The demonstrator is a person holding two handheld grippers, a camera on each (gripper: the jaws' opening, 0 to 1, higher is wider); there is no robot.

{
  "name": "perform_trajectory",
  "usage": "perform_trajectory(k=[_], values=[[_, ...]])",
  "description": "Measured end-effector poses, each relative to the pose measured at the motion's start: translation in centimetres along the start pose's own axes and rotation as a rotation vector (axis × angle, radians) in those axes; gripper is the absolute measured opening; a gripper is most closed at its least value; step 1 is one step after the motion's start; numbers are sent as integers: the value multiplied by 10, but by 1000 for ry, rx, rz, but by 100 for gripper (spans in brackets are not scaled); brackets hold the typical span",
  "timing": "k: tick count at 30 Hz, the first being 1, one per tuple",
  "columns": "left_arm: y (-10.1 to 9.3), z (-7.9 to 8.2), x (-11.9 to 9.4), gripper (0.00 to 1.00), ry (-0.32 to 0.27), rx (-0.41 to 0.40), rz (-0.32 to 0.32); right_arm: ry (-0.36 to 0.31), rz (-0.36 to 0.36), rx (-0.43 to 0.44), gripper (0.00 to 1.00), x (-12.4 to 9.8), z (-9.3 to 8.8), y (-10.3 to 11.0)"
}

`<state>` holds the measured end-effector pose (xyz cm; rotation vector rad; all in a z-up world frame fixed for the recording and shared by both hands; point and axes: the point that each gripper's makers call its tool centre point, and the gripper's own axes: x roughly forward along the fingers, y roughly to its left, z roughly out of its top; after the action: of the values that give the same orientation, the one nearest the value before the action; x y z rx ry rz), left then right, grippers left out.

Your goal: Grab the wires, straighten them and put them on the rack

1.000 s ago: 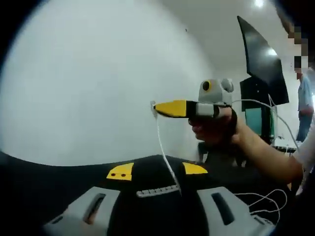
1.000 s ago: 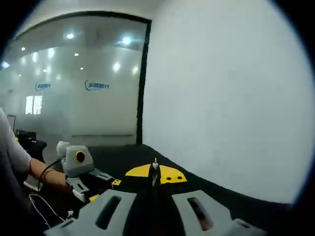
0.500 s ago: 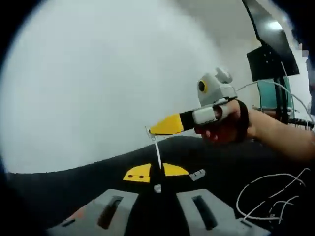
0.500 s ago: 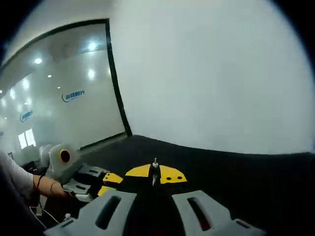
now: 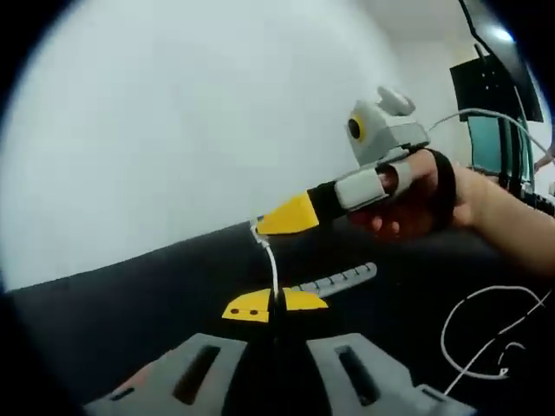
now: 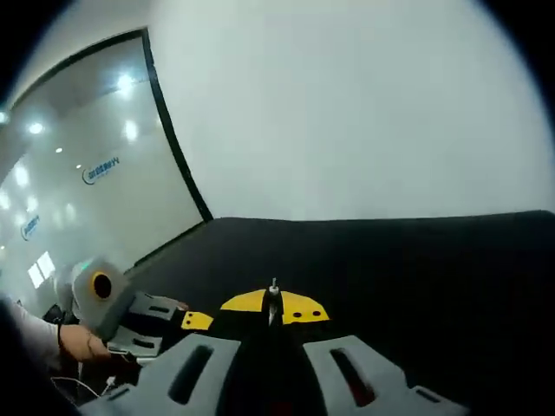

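Observation:
A thin white wire (image 5: 270, 264) runs taut from my left gripper (image 5: 274, 305) up to the right gripper (image 5: 260, 227). Both grippers' yellow-tipped jaws are shut on it, a short way apart above the black table (image 5: 156, 295). A hand (image 5: 416, 195) holds the right gripper. The grey toothed rack (image 5: 340, 280) lies flat on the table just right of the wire. In the right gripper view, the wire's end (image 6: 274, 290) pokes out of my right gripper (image 6: 274, 307), and the left gripper (image 6: 196, 321) comes in low at the left.
More loose white wires (image 5: 486, 334) curl on the table at the lower right. A white wall (image 5: 173, 130) rises behind the table. A dark screen and stand (image 5: 499, 95) are at the far right. A glass wall (image 6: 78, 182) is on the left.
Both views have tilted down toward the table. The right gripper has come lower and closer to the left one, so the wire span is shorter. The rack now appears beyond my left jaws.

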<state>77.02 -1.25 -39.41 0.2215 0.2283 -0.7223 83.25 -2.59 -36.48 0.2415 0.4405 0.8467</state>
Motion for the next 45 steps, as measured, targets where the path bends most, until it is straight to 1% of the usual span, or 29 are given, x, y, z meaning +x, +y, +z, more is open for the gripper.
perform_trajectory(k=[5, 8, 11, 13, 16, 18, 20, 21, 22, 23, 24, 25, 26, 27, 28, 29, 30, 31, 32, 33, 34, 36, 38, 40, 41, 42, 43, 44, 45], values=[[-4, -9, 8, 6, 17, 31, -16, 47, -51, 71, 3, -3, -16, -13], [-7, -10, 13, 6, 23, 27, -32, 51, -61, 84, 2, -4, -18, -19], [-10, -13, 16, 5, 39, 70, -34, 57, -70, 100, 3, -3, -19, -22], [-7, -7, 13, 5, 29, 89, -25, 45, -38, 161, 3, -3, -16, -16], [0, 21, -2, 5, -71, 97, 5, 24, 51, 229, 7, -5, -5, 3], [14, 45, -22, 5, -126, 95, 53, -19, 106, 230, 16, -9, 14, 21], [38, 78, -55, 4, -211, 63, 117, -62, 168, 145, 22, -22, 41, 47], [77, 108, -71, 3, -276, 51, 161, -103, 203, 90, 22, -30, 56, 63], [94, 133, -97, 3, -351, 4, 191, -142, 252, 45, 23, -39, 68, 85], [83, 147, -117, 3, -410, -43, 195, -169, 308, 7, 22, -49, 79, 107], [87, 175, -144, 3, -497, -96, 180, -194, 370, -43, 22, -60, 84, 133], [87, 204, -170, 3, -557, -109, 166, -188, 444, -91, 23, -69, 84, 160], [89, 239, -200, 3, -594, -77, 170, -145, 513, -135, 24, -77, 79, 185], [82, 266, -221, 3, -618, -35, 173, -102, 623, -202, 31, -88, 66, 222], [75, 293, -240, 3, -646, -16, 148, -63, 680, -236, 40, -93, 51, 245], [69, 311, -253, 3, -673, -14, 132, -4, 733, -310, 50, -98, 33, 267], [62, 336, -273, 3, -708, -7, 120, -24, 743, -421, 66, -97, 29, 281], [53, 364, -297, 3, -740, 16, 124, -36, 705, -527, 74, -91, 24, 287], [49, 383, -315, 3, -760, 37, 134, -6, 668, -614, 75, -87, 11, 288], [43, 399, -330, 3, -775, 56, 145, 4, 642, -684, 70, -85, 4, 289], [40, 413, -346, 3, -785, 87, 171, 27, 622, -720, 65, -84, -3, 288], [41, 438, -377, 3, -813, 140, 241, 88, 601, -701, 64, -85, -6, 275], [37, 451, -399, 3, -812, 162, 269, 109, 660, -646, 62, -91, -13, 277], [38, 457, -419, 3, -818, 168, 312, 78, 759, -590, 52, -92, -14, 287], [44, 457, -428, 3, -809, 181, 351, 87, 819, -554, 47, -93, -19, 296], [47, 458, -437, 3, -799, 192, 382, 106, 873, -525, 37, -92, -24, 301], [53, 467, -448, 3, -808, 200, 402, 82, 911, -552, 23, -89, -25, 306], [57, 467, -459, 3, -818, 207, 431, 42, 890, -565, 6, -81, -22, 307], [60, 460, -468, 3, -819, 213, 450, 34, 909, -561, 0, -80, -23, 312]])
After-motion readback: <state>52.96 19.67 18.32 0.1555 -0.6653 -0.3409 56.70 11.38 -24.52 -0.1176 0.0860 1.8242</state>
